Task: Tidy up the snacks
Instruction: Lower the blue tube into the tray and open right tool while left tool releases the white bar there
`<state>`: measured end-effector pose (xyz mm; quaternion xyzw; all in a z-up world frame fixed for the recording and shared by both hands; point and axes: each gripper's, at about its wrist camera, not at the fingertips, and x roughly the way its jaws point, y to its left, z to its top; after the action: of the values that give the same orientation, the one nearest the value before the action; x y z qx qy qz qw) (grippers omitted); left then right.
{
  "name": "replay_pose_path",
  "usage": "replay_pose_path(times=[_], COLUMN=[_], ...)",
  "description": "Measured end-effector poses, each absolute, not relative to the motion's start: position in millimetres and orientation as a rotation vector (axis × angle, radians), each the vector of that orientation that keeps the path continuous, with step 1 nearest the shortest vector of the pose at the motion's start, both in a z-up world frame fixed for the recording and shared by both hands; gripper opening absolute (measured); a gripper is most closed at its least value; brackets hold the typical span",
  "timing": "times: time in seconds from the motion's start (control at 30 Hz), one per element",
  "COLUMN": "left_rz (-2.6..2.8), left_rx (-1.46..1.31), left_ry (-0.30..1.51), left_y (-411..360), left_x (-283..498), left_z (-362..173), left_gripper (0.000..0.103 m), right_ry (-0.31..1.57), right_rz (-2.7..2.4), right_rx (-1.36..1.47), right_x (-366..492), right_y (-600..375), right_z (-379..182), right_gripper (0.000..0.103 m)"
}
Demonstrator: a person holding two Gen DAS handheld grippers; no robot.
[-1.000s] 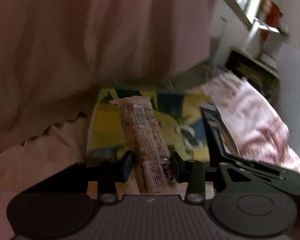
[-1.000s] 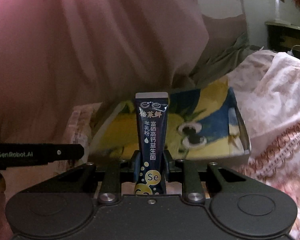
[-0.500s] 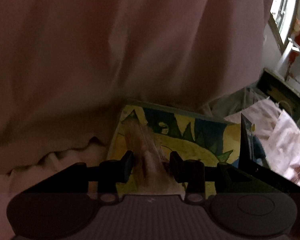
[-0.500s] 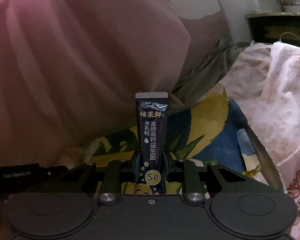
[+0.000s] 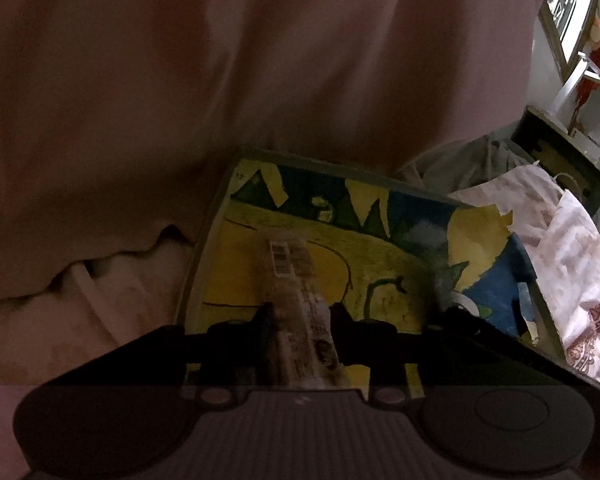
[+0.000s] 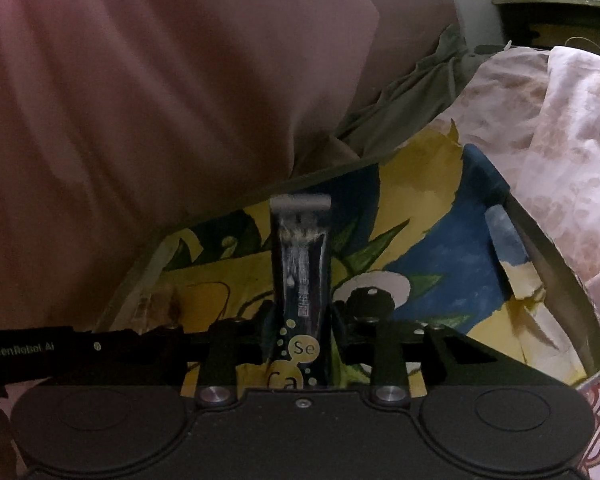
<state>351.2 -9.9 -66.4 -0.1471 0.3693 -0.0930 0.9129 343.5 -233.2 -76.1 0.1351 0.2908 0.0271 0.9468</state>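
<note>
A shallow box (image 5: 380, 264) painted yellow, blue and green lies on the bedding and shows in both wrist views (image 6: 440, 280). My left gripper (image 5: 299, 312) hangs low over its left half. Its jaws are closing, and the pads press on a beige snack bar (image 5: 292, 276) with a barcode, which points forward over the box floor. My right gripper (image 6: 300, 312) is over the box's middle. Its jaws are opening, with a dark blue stick sachet (image 6: 300, 264) upright between them. The sachet looks smeared, and a thin gap shows at each pad.
Pink fabric (image 5: 220, 80) rises like a wall behind and to the left of the box. A floral white cloth (image 5: 580, 280) is bunched against its right side. A grey-green cloth (image 6: 420, 92) lies behind it. The other gripper's black body (image 6: 40, 348) crosses the right view's lower left.
Both grippers have come down and forward over the box, which now fills more of each view. The snack bar now lies flatter. The sachet has slid slightly down between the right fingers.
</note>
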Motion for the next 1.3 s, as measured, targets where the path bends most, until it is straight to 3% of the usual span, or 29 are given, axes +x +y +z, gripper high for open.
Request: replay_pose_path(times=[0.07, 0.2, 0.37, 0.53, 0.73, 1.3], left_rz=[-0.186, -0.173, -0.132, -0.102, -0.051, 0.022], left_rx=[-0.309, -0.318, -0.288, -0.253, -0.188, -0.148], left_ry=[0.762, 0.750, 0.695, 0.641, 0.579, 0.521], left_y=[-9.5, -7.8, -4.7, -0.7, -1.4, 6.1], left_x=[347.9, 337.6, 317.0, 291.3, 259.0, 165.3], left_z=[-63.9, -55.5, -38.7, -14.9, 10.0, 29.9], left_gripper=[0.047, 0.061, 0.087, 0.102, 0.103, 0.103], right_ry=[0.601, 0.592, 0.562, 0.525, 0.483, 0.456], right_rz=[0.057, 0.060, 0.063, 0.070, 0.079, 0.019], right_rx=[0.271, 0.247, 0.203, 0.169, 0.163, 0.071], right_x=[340.9, 332.9, 316.9, 294.3, 261.2, 149.7], right_y=[-231.9, -231.6, -232.4, -233.0, -231.6, -221.3], right_z=[-75.3, -67.5, -49.3, -25.8, 2.6, 30.9], right_gripper=[0.036, 0.049, 0.065, 0.084, 0.102, 0.102])
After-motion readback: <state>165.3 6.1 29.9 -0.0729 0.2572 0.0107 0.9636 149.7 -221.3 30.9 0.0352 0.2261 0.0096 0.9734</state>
